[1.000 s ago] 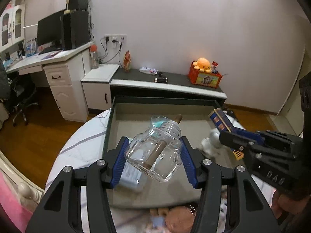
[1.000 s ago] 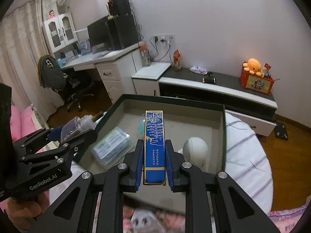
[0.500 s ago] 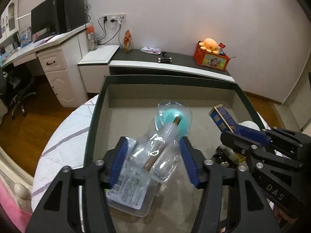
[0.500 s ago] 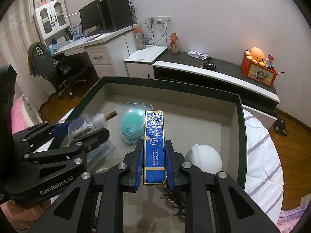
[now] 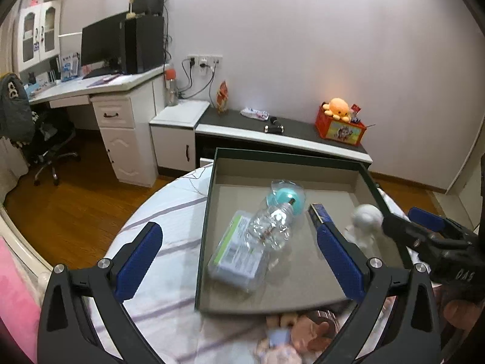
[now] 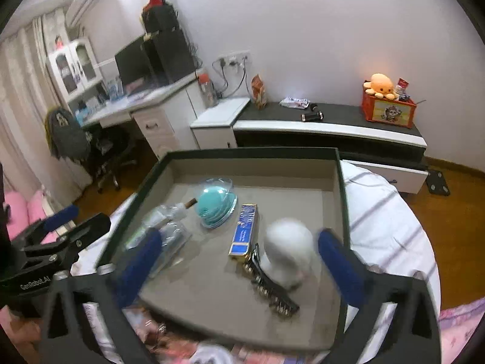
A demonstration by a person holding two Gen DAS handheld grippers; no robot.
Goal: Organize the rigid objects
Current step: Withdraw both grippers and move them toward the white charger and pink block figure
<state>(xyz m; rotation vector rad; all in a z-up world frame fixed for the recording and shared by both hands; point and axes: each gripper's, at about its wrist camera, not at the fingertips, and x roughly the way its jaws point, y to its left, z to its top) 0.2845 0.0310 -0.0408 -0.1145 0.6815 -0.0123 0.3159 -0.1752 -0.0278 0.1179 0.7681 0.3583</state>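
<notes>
Clear bottle (image 5: 269, 227) and blue box (image 6: 244, 232) lying in tray (image 6: 339, 200), left gripper (image 5: 242, 254) and right gripper (image 6: 239, 264) opening, empty.

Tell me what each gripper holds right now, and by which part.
Nothing is held. The left gripper and right gripper have jaws opening, nothing between the pads. The glass bottle and blue box lie in the tray.

A bed (image 5: 157, 224) with a white sheet striped in pale purple fills the lower middle of both frames. A dark green tray (image 5: 209, 212) with a grey floor lies directly on it, centre frame. At the bottom edge, just below the tray, lies what may be a doll (image 5: 291, 336), blurred.
</notes>
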